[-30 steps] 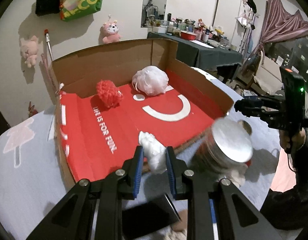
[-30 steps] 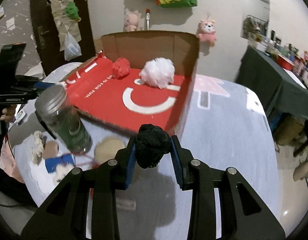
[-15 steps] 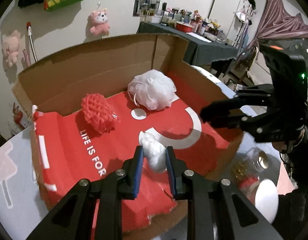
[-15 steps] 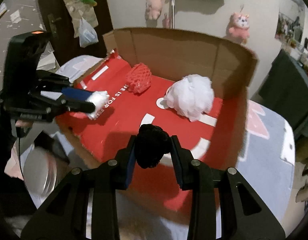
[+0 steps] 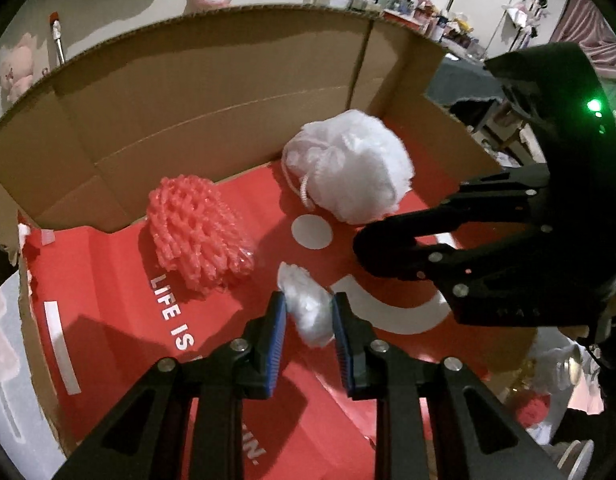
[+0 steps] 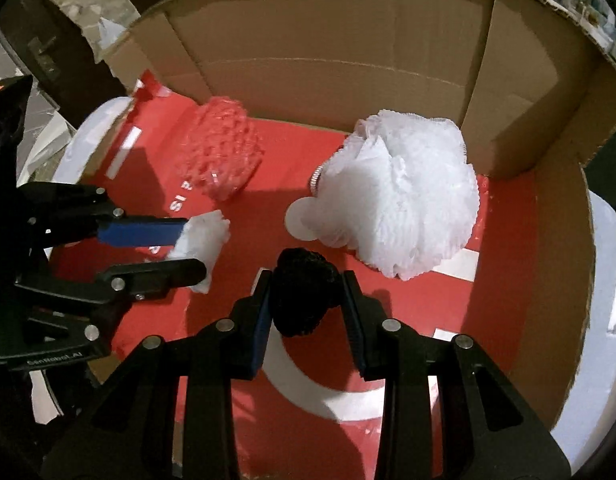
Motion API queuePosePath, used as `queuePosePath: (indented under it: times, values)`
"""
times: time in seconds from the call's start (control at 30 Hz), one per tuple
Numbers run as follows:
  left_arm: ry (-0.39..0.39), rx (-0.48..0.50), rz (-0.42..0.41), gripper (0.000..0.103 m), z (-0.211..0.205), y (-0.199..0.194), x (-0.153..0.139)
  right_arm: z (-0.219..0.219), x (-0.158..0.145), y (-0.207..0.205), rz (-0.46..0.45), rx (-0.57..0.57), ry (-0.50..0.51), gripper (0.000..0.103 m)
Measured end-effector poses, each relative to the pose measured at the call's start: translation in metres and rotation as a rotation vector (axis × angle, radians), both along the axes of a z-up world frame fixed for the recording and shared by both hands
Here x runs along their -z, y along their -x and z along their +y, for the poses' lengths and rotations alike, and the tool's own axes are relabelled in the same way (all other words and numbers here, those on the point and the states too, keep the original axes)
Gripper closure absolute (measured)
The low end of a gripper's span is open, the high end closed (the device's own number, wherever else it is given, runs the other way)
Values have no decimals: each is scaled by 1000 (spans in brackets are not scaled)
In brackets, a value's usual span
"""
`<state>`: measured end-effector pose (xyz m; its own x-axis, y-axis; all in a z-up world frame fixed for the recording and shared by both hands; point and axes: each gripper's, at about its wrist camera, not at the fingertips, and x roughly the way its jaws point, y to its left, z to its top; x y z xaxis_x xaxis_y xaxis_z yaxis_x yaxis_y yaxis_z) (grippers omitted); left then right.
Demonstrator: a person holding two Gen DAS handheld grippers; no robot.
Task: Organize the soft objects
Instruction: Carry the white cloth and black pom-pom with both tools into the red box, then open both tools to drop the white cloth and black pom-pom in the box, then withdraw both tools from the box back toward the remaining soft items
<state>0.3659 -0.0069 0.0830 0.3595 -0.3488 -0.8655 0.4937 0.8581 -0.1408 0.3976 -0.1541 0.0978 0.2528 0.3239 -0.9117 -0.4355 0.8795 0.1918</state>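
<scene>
Over the red floor of the cardboard box [image 5: 212, 80] we had carried both loads in from outside within the last second. Our left gripper [image 5: 308, 316] was clamped on a small white puff [image 5: 308, 308], our right gripper [image 6: 306, 300] on a black puff [image 6: 304, 292], so both seemed ready to release. Only the right view showed the black one; the left saw just that gripper's side.

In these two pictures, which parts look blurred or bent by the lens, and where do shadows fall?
Left wrist view: sharp; cardboard box rim bows from the fisheye; red mesh ball casts a shadow on the red floor. Right wrist view: that ball is smeared; white bath pouf stays crisp.
</scene>
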Motion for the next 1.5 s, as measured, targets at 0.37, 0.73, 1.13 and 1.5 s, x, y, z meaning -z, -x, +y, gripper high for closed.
queuePosePath:
  times: [0.37, 0.73, 1.13, 1.5]
  values:
    - [-28, -24, -2, 75, -8, -7, 11, -4, 12, -6, 22, 28, 16, 52]
    - [-39, -44, -4, 56, -12, -12, 21, -8, 8, -4, 6, 35, 40, 45]
    - [18, -94, -91, 30, 9, 14, -10, -20, -34, 20, -91, 37, 26, 34]
    - [126, -122, -345, 4, 14, 115, -87, -35, -115, 105, -306, 55, -26, 22]
